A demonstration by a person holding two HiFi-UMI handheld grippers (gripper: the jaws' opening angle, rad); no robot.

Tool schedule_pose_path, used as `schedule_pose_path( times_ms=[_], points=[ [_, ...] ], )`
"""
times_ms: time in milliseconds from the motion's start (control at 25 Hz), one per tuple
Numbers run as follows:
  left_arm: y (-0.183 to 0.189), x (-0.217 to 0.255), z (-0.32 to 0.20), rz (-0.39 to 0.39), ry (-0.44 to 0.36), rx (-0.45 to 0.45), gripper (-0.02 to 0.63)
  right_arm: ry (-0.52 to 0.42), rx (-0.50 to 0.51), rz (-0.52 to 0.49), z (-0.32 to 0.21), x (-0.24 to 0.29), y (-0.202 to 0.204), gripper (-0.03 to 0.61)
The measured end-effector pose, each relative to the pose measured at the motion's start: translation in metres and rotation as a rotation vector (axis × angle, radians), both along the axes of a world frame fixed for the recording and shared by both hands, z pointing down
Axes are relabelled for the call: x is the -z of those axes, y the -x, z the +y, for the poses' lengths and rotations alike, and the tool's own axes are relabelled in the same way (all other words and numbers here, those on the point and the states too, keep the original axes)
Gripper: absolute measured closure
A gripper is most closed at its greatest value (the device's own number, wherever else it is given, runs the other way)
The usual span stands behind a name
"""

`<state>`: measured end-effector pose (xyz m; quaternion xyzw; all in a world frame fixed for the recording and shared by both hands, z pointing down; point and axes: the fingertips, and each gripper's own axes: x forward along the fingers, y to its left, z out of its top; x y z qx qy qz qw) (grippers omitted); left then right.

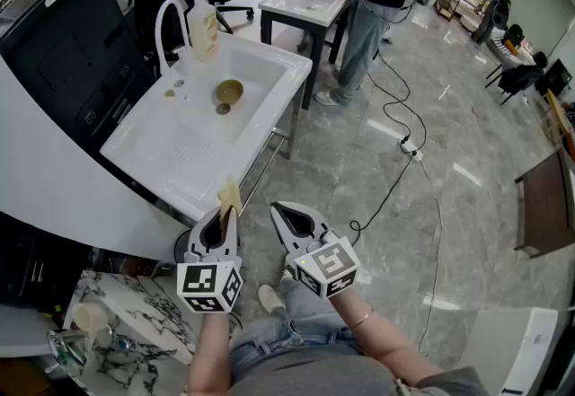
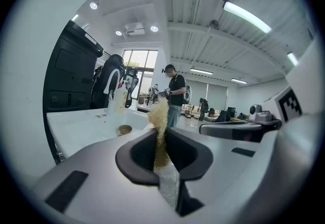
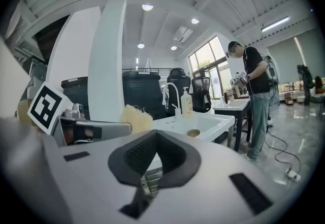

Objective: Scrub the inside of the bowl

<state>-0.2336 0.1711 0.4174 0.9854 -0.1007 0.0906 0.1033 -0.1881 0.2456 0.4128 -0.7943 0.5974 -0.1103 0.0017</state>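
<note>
While the left hand-held gripper point(image 1: 226, 213) and right hand-held gripper point(image 1: 283, 213) are held low, near the body, nothing is touching the bowl point(image 1: 229, 92). The bowl sits upright in the sink point(image 1: 269, 120), far and slightly left, well apart from both.

Left is clenched on a yellowish scrub pad point(image 1: 230, 195). The pad is pinched edge-on between the jaws and sticks out past the tips, so a free end is available for wiping the bowl's inside.

Right is closed on nothing: in its own view the jaws are seen together with no item between. It is judged to be free for steadying the bowl.

A small dark item point(image 1: 223, 108) lies just beside the bowl on its near side; what it is cannot be told. A soap bottle point(image 1: 204, 26) and tap point(image 1: 166, 17) stand at the sink's far left corner, close to the basin.

Task is judged not started: the sink must be approached first. Next the pad is to be carried forward and down into the bowl. The right jaws would have to be opened before the rim can be gripped.

Risk: the bowl looks loose on a smooth basin, so sliding is likely if it is scrubbed unbraced.
</note>
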Motion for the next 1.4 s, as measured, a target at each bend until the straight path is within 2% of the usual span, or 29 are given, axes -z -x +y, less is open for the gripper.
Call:
schedule_pose_path(
  times_ms=[520, 920, 1120, 1400],
  points=[
    [-0.010, -0.004, -0.001, 0.002, 0.001, -0.007, 0.568, -0.043, 0.023, 0.025, -0.004, 0.002, -0.002, 0.569],
    [-0.027, -0.009, -0.019, 0.004, 0.027, 0.008, 0.568, -0.018, 0.089, 0.042, -0.029, -0.003, -0.011, 0.568],
    [-0.041, -0.015, -0.034, -0.006, 0.032, 0.024, 0.568, -0.016, 0.081, 0.025, -0.044, -0.007, -0.033, 0.568],
    [-0.083, -0.025, -0.052, -0.034, 0.045, 0.033, 0.568, 0.012, 0.038, -0.007, -0.055, -0.019, -0.089, 0.568]
  ],
)
